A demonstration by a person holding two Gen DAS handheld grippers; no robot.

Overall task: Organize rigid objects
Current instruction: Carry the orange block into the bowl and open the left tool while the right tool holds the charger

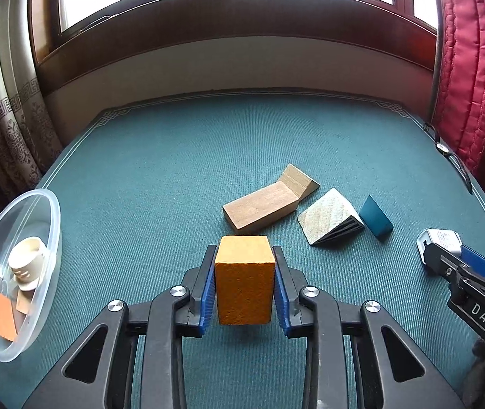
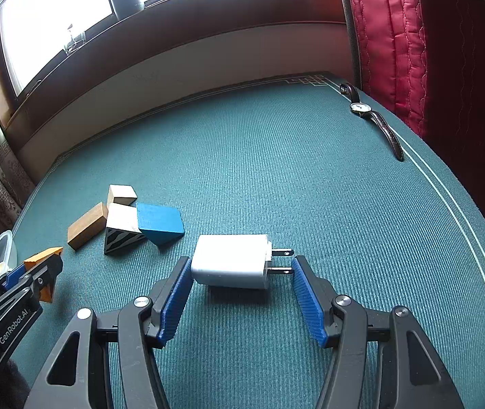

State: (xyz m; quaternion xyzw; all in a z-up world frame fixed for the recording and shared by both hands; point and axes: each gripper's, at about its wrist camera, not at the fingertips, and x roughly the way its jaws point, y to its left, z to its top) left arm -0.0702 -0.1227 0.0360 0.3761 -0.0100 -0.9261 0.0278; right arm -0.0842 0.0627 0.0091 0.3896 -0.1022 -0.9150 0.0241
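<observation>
Judging from how things lie, we are partway through the sorting: the clear plastic bowl at the left edge of the teal ribbed table mat already holds several pieces, among which we make out a cream cup-shaped piece, an orange striped block and a white striped one, though the exact tally inside is hard to read. Our left gripper has its blue pads pressed against both sides of an orange rectangular wooden block, which appears lifted just off the mat and is well apart from the bowl. Our right gripper stands wide open around a white plastic wall charger lying on the mat; the left pad is at or very near its body, the right pad is just beside the two metal prongs, and nothing is gripped yet. Four loose blocks remain near the mat's middle: one long brown wooden block, one pale wooden wedge touching its far end, one black-and-white striped wooden wedge, and one blue wooden wedge just beside that. One dark-strapped wristwatch lies at the far right edge. So we count seven things outside the bowl, two of them in hand or nearly so.
</observation>
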